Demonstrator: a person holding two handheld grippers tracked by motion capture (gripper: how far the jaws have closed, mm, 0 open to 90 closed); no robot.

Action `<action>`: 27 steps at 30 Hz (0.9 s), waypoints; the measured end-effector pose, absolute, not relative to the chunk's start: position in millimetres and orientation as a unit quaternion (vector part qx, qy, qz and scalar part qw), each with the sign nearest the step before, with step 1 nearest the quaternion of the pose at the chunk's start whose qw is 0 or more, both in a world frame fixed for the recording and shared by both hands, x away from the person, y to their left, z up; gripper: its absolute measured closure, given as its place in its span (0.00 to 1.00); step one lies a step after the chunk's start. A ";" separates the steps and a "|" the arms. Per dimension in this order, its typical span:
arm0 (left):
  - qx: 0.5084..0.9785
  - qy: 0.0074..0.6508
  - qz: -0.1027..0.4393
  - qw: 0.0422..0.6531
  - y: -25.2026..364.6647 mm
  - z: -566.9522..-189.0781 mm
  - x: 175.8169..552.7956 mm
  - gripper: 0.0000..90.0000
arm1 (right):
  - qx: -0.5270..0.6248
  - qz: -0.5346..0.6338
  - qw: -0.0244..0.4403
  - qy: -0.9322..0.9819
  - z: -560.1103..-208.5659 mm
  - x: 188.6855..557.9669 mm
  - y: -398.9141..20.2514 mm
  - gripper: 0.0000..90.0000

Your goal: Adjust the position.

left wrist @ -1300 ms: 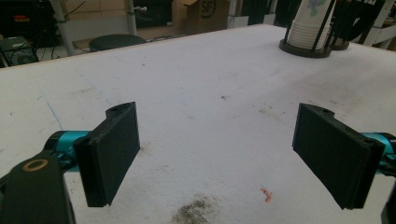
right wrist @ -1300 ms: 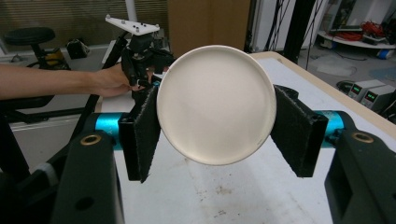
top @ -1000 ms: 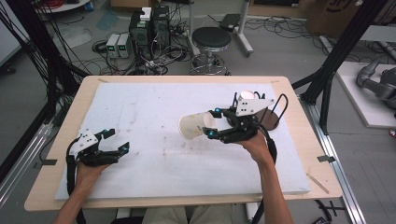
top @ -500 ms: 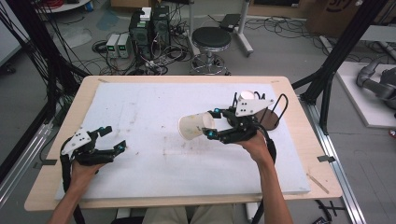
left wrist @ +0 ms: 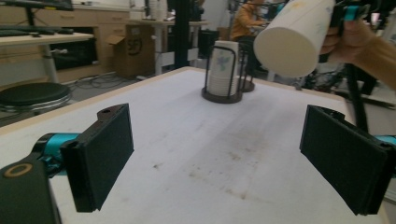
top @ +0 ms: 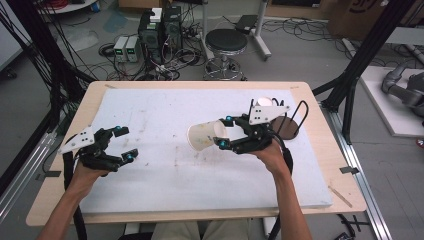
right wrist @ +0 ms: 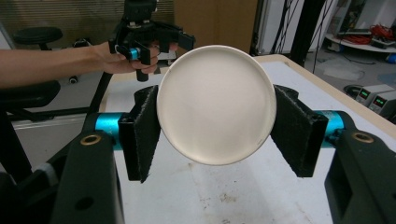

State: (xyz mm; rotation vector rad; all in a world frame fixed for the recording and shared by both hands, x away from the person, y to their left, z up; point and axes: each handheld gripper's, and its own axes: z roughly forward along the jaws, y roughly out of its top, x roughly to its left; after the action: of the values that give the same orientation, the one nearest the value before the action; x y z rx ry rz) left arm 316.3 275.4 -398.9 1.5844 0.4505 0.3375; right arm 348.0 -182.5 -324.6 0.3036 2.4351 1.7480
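Your right gripper (top: 231,134) pinches the cup (top: 206,136) on its side, off the table near the right edge. Your left gripper (top: 123,143), jaws just opening, is spread and empty near the left edge. Cup is out of the holder (top: 290,125); setting down remains, I judge.

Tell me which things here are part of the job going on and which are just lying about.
Part of the job:
paper cup, clamped on its side in the right claw
left claw, open and empty, jaws just opened wider
cup holder with its stack of cups

Lying about:
stool
electronic boxes and cables on the floor
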 end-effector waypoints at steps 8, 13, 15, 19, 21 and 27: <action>0.709 0.147 0.113 0.680 259.1 -384.5 323.0 0.08 | 0.093 0.580 0.058 0.807 -324.6 348.2 -177.1 0.42; 0.717 0.140 0.097 0.676 251.6 -384.1 328.1 0.08 | 0.087 0.581 0.053 0.807 -324.7 347.5 -174.3 0.42; 0.717 0.139 0.093 0.677 250.1 -383.9 329.7 0.08 | 0.088 0.580 0.053 0.808 -324.8 347.0 -173.4 0.42; 0.717 0.135 0.085 0.678 248.3 -379.9 332.4 0.08 | 0.085 0.580 0.051 0.809 -325.1 347.3 -172.5 0.42; 0.716 0.132 0.081 0.681 247.2 -377.0 333.9 0.08 | 0.083 0.581 0.050 0.808 -325.3 347.4 -172.0 0.42; 0.719 0.122 0.073 0.680 238.3 -370.1 339.4 0.08 | 0.080 0.582 0.048 0.808 -325.6 347.1 -169.3 0.42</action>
State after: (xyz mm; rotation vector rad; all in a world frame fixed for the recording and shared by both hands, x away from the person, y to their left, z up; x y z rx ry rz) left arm 339.4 238.3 -370.1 1.6147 0.2741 0.1639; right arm 347.1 -169.3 -325.6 0.2434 2.4638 1.7737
